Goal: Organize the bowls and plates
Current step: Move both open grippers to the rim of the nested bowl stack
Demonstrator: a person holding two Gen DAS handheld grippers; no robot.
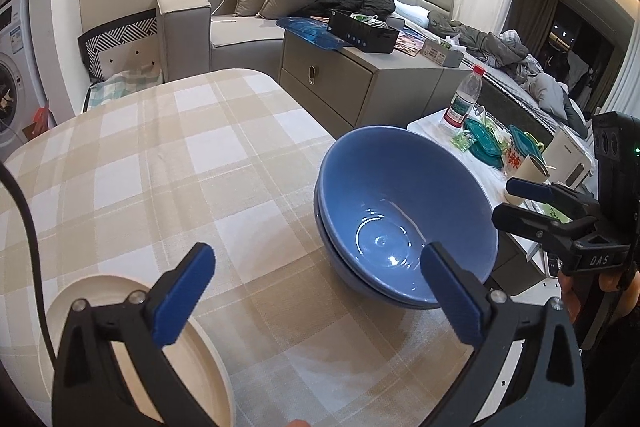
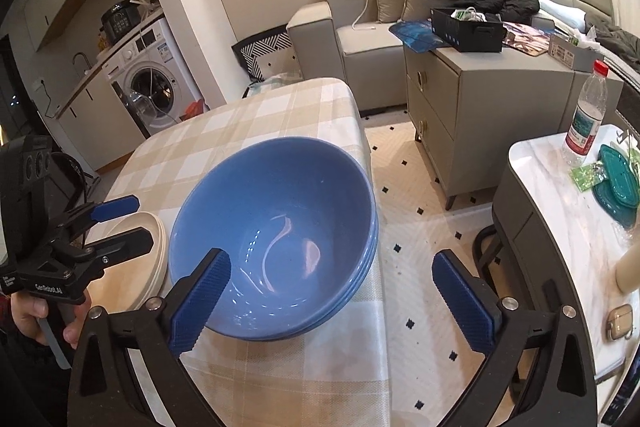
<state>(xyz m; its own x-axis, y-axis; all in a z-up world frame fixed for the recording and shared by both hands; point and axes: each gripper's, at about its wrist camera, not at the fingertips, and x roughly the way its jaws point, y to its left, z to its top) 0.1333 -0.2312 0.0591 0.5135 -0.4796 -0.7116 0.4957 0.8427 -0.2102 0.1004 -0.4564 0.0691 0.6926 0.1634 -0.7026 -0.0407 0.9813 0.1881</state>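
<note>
Your blue bowls (image 1: 404, 215) sit nested in one stack, mouth up, nothing inside the top one, at the right edge of the checked tablecloth (image 1: 168, 163); the cream plates (image 2: 142, 259) lie flat, stacked just to the left of the bowls; your left gripper (image 1: 320, 301) stands wide, holding nothing, one finger over the plates and the other in front of the bowl stack; your right gripper (image 2: 330, 303) is equally wide and empty, its left finger (image 2: 200, 303) over the bowl's near rim, whether touching I cannot tell.
</note>
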